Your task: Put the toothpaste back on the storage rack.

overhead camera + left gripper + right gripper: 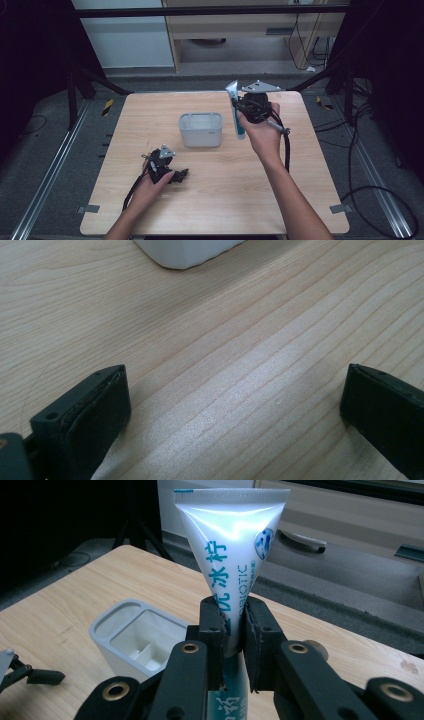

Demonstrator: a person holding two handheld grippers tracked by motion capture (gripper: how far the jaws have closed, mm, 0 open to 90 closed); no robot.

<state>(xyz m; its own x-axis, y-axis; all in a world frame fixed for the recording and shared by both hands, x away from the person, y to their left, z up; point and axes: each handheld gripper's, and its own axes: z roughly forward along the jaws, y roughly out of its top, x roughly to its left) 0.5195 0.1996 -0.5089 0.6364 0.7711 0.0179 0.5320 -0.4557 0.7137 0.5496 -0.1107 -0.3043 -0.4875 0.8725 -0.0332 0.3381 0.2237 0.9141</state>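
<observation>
Our right gripper (232, 630) clamps the tube (231, 540) upright above the table's (225, 200) far edge, beside the holder (201, 130); our left gripper (235, 405) rests open.

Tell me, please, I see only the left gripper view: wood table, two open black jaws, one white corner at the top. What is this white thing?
Observer: It is a white holder, open on top, standing near the middle of the table.
Operator: Is something inside it?
Observer: In the right gripper view the holder has a divider inside and looks empty.
Operator: And what does the other hand do?
Observer: The right gripper is shut on a toothpaste tube, crimped flat end up.
Operator: Where is the tube relative to the holder?
Observer: In the high view the toothpaste tube is held upright just right of the holder, not inside it.
</observation>
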